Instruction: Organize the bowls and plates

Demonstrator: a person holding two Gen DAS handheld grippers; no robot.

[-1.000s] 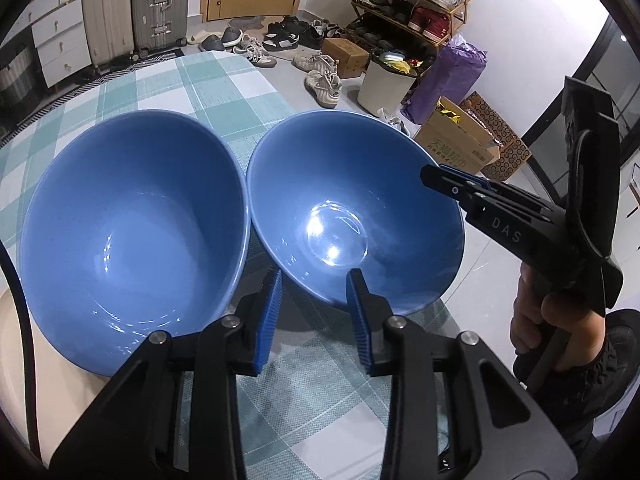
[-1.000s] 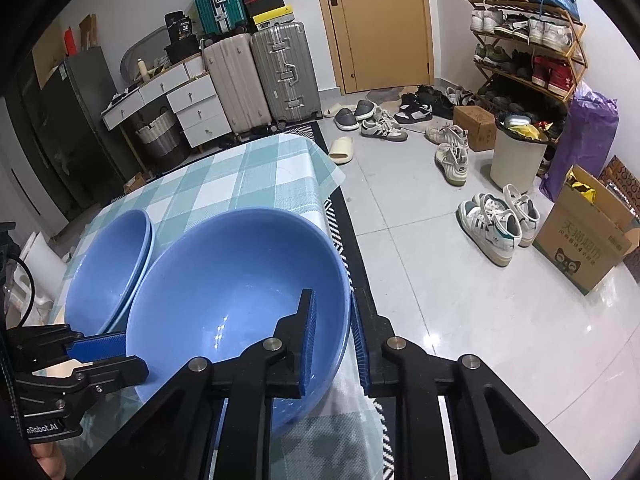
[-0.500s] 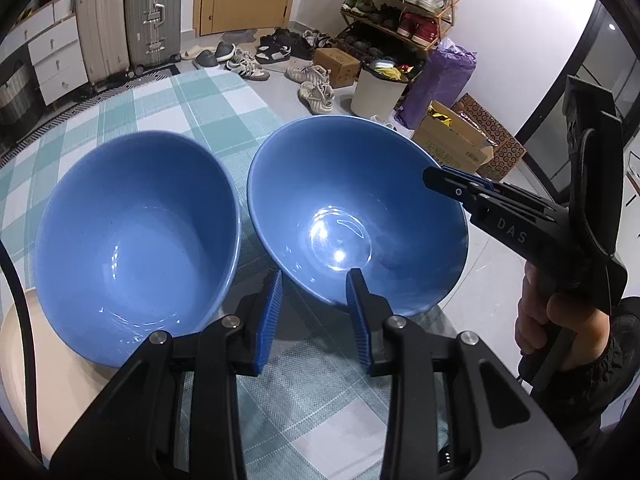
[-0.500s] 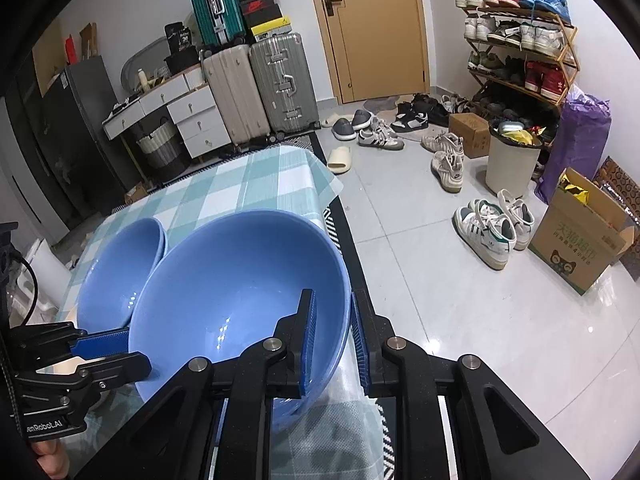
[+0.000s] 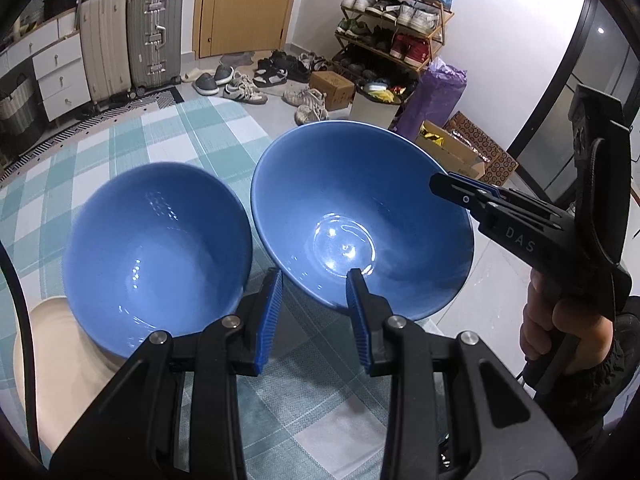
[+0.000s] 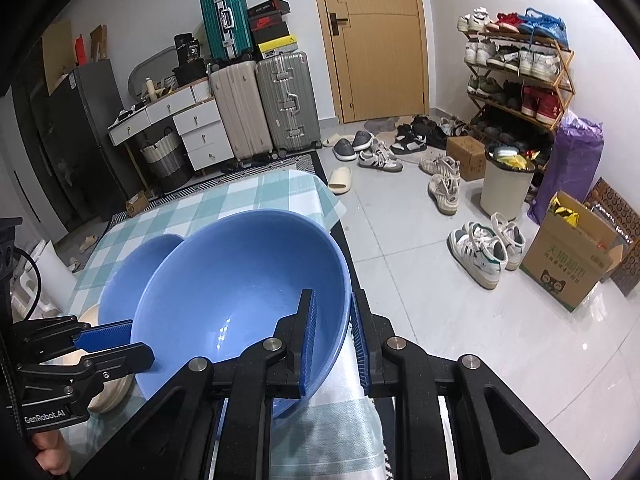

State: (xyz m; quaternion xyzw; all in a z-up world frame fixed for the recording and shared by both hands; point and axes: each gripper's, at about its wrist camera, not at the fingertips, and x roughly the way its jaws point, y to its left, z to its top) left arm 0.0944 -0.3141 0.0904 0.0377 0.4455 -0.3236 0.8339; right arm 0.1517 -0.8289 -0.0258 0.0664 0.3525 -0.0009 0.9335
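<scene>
Right gripper clamped on near rim of glossy blue ceramic bowl, bowl tilted, held beyond right edge of green-and-white checked tablecloth. Left gripper jaws narrow, both pads outside that rim, nothing between them. Second blue ceramic bowl just beside on left, over cream round plate; contact between bowls not discernible. Open grey tiled floor right of table; white sneakers, cardboard box on it
</scene>
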